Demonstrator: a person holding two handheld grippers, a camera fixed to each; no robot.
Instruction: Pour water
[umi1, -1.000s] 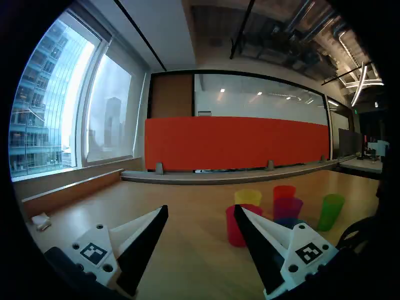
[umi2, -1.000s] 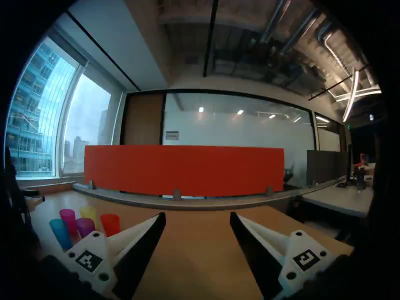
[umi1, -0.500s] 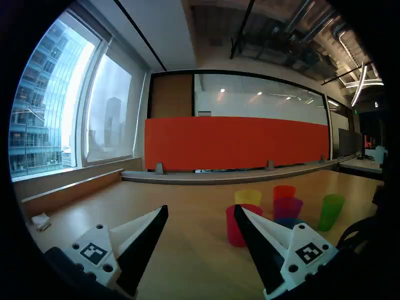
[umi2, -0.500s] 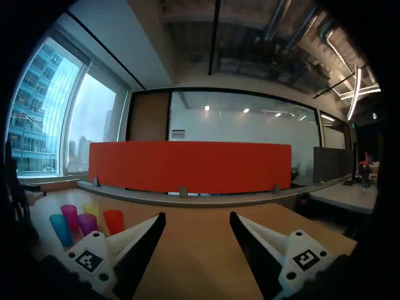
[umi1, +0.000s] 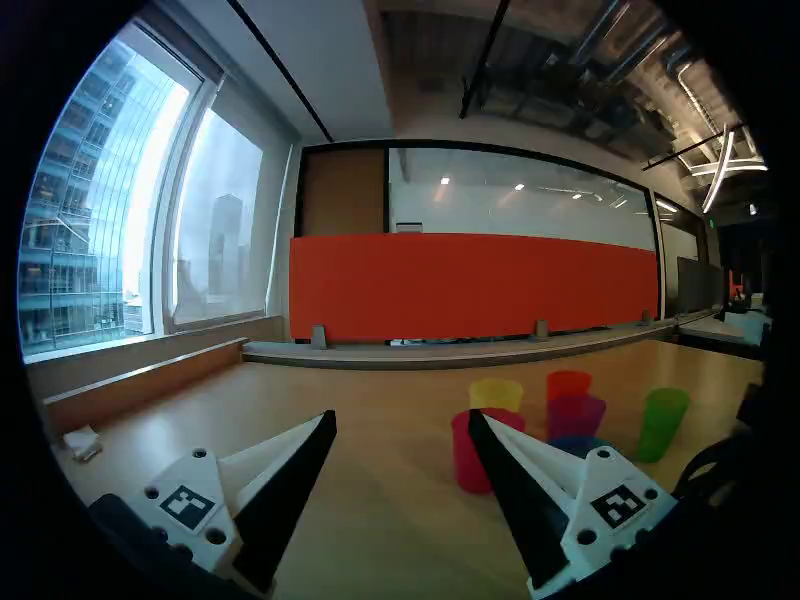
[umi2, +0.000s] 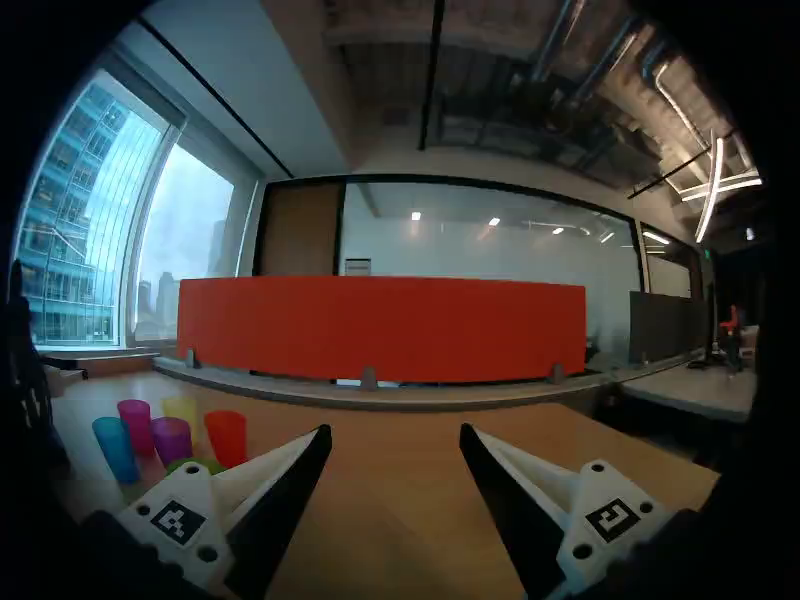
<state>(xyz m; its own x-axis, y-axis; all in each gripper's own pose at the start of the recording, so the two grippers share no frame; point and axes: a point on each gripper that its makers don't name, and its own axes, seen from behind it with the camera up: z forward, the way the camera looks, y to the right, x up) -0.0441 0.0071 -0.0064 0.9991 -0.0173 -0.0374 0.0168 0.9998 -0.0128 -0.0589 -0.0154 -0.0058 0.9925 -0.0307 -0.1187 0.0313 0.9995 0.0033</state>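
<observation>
Nearest, the left gripper (umi1: 400, 418) is spread wide and holds nothing above the wooden table (umi1: 380, 530). The right gripper (umi2: 395, 432) is equally wide and empty. Just past the left gripper's right finger stands a cluster of plastic cups: red cup (umi1: 464, 458), yellow cup (umi1: 496, 394), magenta cup (umi1: 577, 414), and green cup (umi1: 662, 422) slightly apart. Farther back runs an orange partition (umi1: 470, 285), with windows (umi1: 150, 240) at left.

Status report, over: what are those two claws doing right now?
Left gripper open, empty. Right gripper open, empty. Cups grouped on table, untouched. Nothing blocking them.
</observation>
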